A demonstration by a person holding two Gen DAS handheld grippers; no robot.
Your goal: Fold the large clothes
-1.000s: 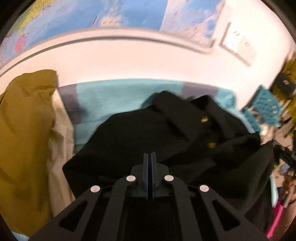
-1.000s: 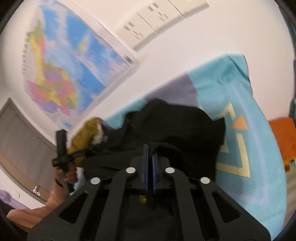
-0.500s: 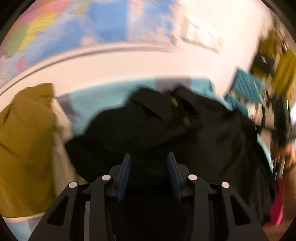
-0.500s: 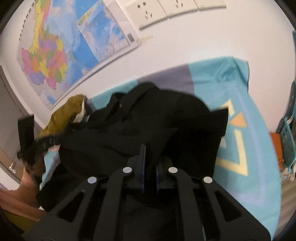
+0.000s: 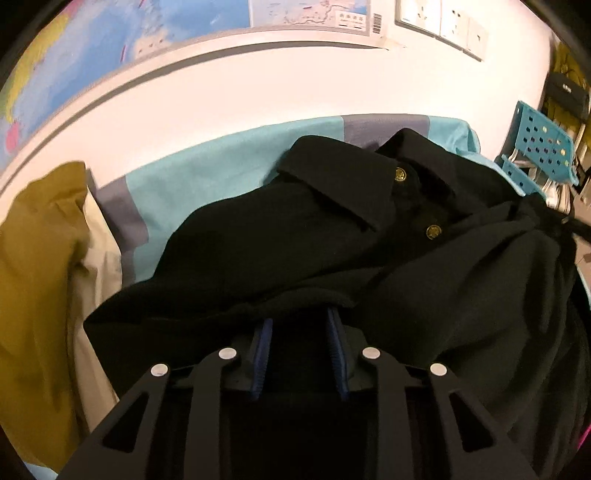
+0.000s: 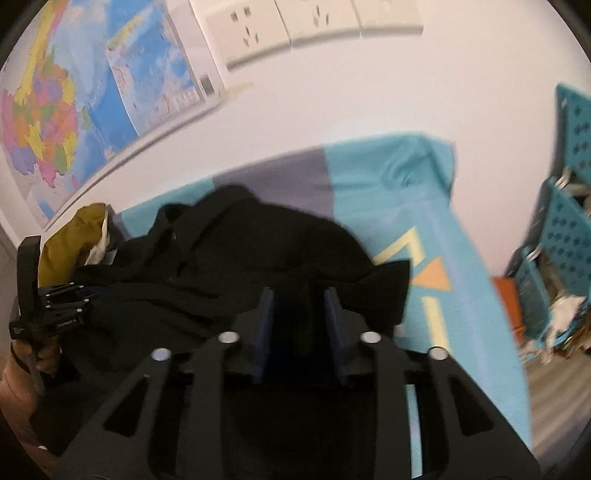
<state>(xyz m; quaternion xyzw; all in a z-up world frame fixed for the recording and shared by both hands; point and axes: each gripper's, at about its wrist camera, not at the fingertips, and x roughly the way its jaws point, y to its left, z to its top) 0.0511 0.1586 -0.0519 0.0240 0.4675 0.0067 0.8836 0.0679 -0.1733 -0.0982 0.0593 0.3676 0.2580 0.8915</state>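
Note:
A black coat [image 5: 295,229] with gold buttons [image 5: 400,174] lies crumpled on a teal bedspread [image 5: 207,173]. My left gripper [image 5: 300,314] sits low over its near hem. Its jaws stand apart and are closing, with a fold of black cloth draped over the tips and lying between them. My right gripper [image 6: 300,295] hovers over the coat's [image 6: 258,243] other end near a pointed corner. Its jaws are opening, with black cloth between the blue pads [image 6: 265,317]. A hand [image 6: 33,354] holds the left gripper [image 6: 62,306] at the left edge of the right wrist view.
A mustard garment [image 5: 37,277] and a cream cloth [image 5: 99,266] are piled left of the coat. Teal perforated crates [image 5: 543,147] stand off the bed's right end, with an orange item [image 6: 508,295] beside them. A white wall with a map [image 6: 55,110] and sockets [image 6: 255,33] runs behind.
Both grippers were shut on the black cloth a second ago. The left jaws opened wide, then narrowed slightly. The right jaws have just parted. Both cameras rolled and dipped toward the coat.

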